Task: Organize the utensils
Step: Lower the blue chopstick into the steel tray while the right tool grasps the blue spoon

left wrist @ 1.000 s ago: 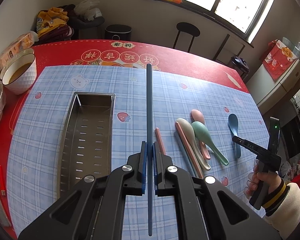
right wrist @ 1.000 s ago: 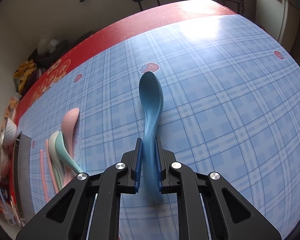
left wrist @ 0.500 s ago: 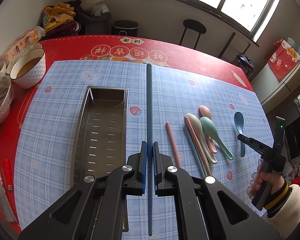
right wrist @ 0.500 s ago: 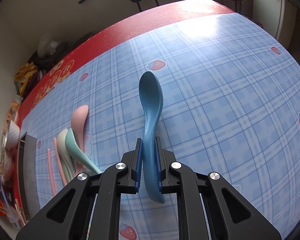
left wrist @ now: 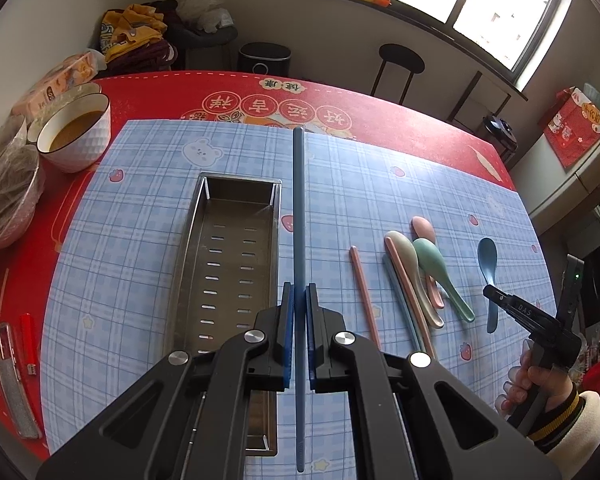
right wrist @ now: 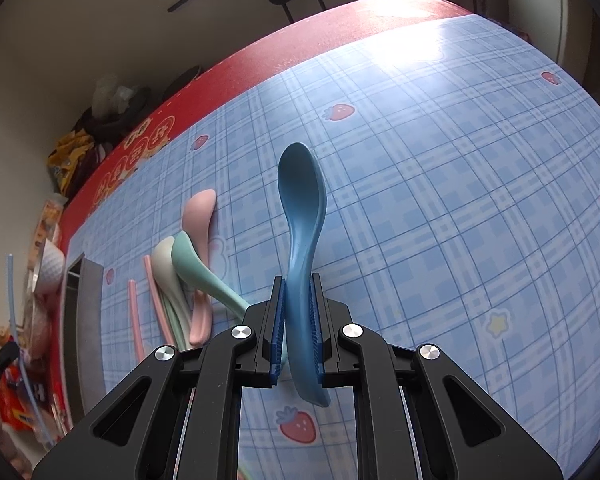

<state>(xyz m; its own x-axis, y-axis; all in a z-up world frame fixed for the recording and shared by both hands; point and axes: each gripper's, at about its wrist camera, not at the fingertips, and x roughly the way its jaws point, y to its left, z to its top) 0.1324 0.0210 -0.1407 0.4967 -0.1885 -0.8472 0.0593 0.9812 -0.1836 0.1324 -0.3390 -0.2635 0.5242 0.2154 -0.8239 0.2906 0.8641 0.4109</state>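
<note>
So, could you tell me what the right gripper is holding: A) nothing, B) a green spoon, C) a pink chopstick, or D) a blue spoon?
D: the right gripper is shut on the blue spoon by its handle, bowl pointing away.

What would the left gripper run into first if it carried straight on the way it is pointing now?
Probably the checked mat, just right of the metal tray. The left gripper is shut on a blue chopstick, whose far tip would likely touch down first; depth is unclear.
</note>
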